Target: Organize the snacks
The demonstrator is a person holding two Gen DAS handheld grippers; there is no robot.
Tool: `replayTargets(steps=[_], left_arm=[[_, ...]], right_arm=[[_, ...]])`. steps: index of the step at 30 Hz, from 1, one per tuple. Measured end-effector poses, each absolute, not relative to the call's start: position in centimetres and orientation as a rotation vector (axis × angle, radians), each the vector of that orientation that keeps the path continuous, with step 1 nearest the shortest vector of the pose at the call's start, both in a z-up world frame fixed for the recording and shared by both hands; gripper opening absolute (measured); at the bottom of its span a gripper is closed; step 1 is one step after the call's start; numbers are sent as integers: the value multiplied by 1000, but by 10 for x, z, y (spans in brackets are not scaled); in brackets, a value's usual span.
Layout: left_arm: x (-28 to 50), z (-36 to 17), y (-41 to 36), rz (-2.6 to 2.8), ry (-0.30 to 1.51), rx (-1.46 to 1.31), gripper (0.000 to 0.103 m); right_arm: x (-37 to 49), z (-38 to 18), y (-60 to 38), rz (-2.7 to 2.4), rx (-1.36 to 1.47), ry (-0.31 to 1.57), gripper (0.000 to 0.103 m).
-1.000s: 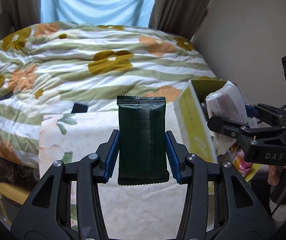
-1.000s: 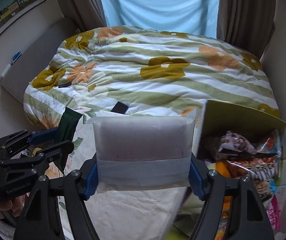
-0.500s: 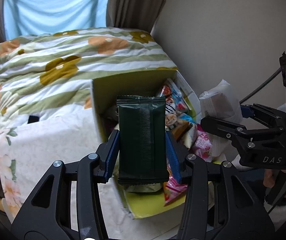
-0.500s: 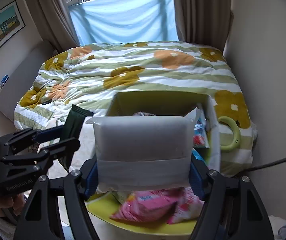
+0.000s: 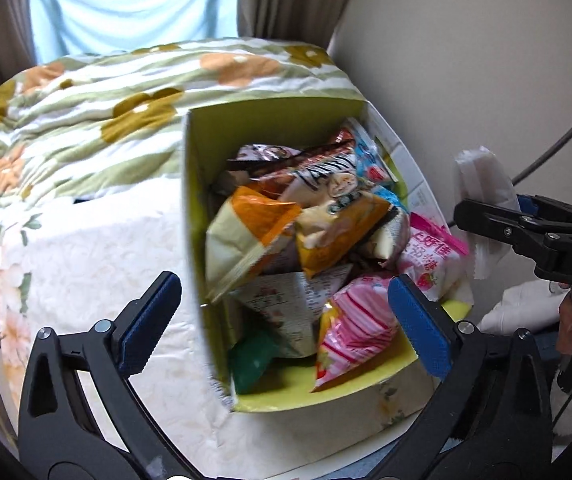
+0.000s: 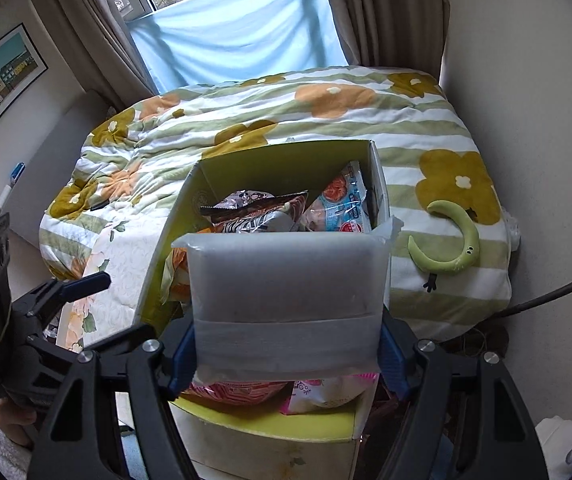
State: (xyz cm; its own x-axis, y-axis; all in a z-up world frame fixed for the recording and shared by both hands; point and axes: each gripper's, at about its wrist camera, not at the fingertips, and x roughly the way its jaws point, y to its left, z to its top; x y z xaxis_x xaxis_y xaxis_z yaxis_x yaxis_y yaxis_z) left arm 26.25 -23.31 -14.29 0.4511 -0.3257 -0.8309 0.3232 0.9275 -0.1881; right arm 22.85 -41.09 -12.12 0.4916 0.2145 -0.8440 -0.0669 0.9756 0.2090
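Note:
A yellow-green cardboard box (image 5: pixel 273 116) stands open and full of snack packets. My left gripper (image 5: pixel 281 320) is open and empty above the box's near end; a green packet (image 5: pixel 251 362) lies low in the box below it. My right gripper (image 6: pixel 286 356) is shut on a frosted white packet (image 6: pixel 286 300) and holds it over the box's (image 6: pixel 286 424) near rim. That white packet also shows in the left wrist view (image 5: pixel 482 184), to the right of the box.
The box stands on a surface with a white floral cloth (image 5: pixel 97 272). Behind it is a bed with a flowered quilt (image 6: pixel 286 120). A green crescent toy (image 6: pixel 458 240) lies on the quilt. A wall (image 5: pixel 466 60) is close on the right.
My left gripper has opened and the dark green packet has left its jaws. My right gripper has moved further over the box with the white packet.

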Motion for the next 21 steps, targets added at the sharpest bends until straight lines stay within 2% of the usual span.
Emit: replayTargets(steps=[8, 16, 21], left_arm=[[250, -131, -177, -242, 975, -96, 102], [233, -134, -141, -113, 1008, -124, 102], [221, -140, -126, -101, 1017, -138, 102]], right_arm=[[234, -117, -377, 273, 93, 1004, 70], [245, -133, -334, 395, 65, 1042, 70], [248, -152, -317, 389, 69, 1078, 75]])
